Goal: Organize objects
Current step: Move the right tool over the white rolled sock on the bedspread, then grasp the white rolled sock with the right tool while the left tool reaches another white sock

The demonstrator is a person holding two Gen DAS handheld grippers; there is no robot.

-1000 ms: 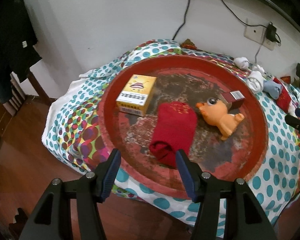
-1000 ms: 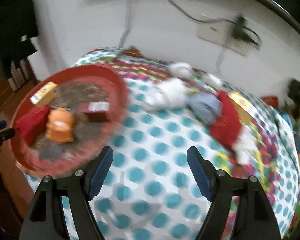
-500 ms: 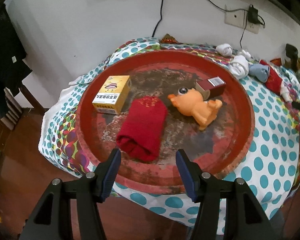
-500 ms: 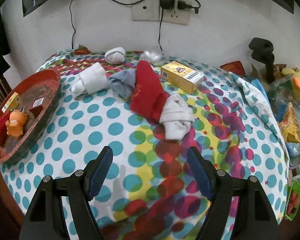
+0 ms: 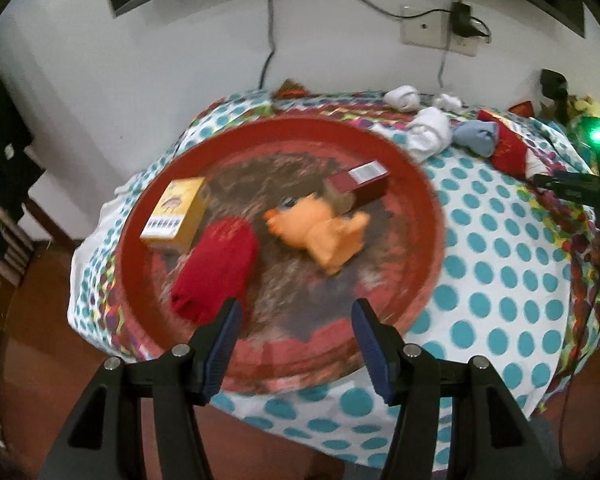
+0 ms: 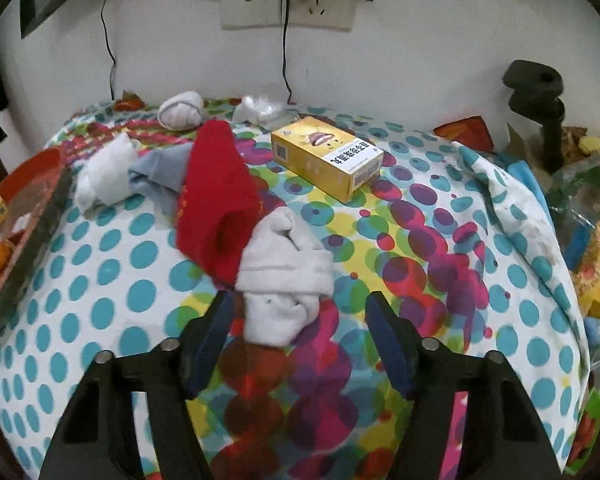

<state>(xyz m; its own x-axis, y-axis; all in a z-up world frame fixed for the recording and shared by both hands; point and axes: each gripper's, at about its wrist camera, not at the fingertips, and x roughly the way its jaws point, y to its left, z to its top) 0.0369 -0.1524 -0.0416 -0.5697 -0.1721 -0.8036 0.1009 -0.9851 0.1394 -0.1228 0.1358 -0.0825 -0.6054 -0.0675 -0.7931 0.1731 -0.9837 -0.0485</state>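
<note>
In the left wrist view a round red tray (image 5: pixel 416 184) holds a yellow box (image 5: pixel 176 212), a folded red sock (image 5: pixel 216 268), an orange toy duck (image 5: pixel 320 228) and a dark red box (image 5: pixel 360 182). My left gripper (image 5: pixel 296 320) hovers open over the tray's near rim, holding nothing. In the right wrist view a pale grey sock (image 6: pixel 284 276) lies on the dotted cloth against a red sock (image 6: pixel 216 196). My right gripper (image 6: pixel 300 316) is just above it. Its jaws are closing with the sock's near end between them, and the pads are not pressing.
A second yellow box (image 6: pixel 326 158), a white sock (image 6: pixel 104 172), a blue-grey sock (image 6: pixel 160 172) and a rolled white sock (image 6: pixel 180 110) lie behind. The tray's edge (image 6: pixel 40 216) is at the left. Bags and clutter (image 6: pixel 588 216) crowd the right; wall sockets and cables are behind.
My right gripper swung right from the tray to the sock pile, came down over the grey sock, and its jaws narrowed. The left gripper slid right along the tray's near rim, still open.
</note>
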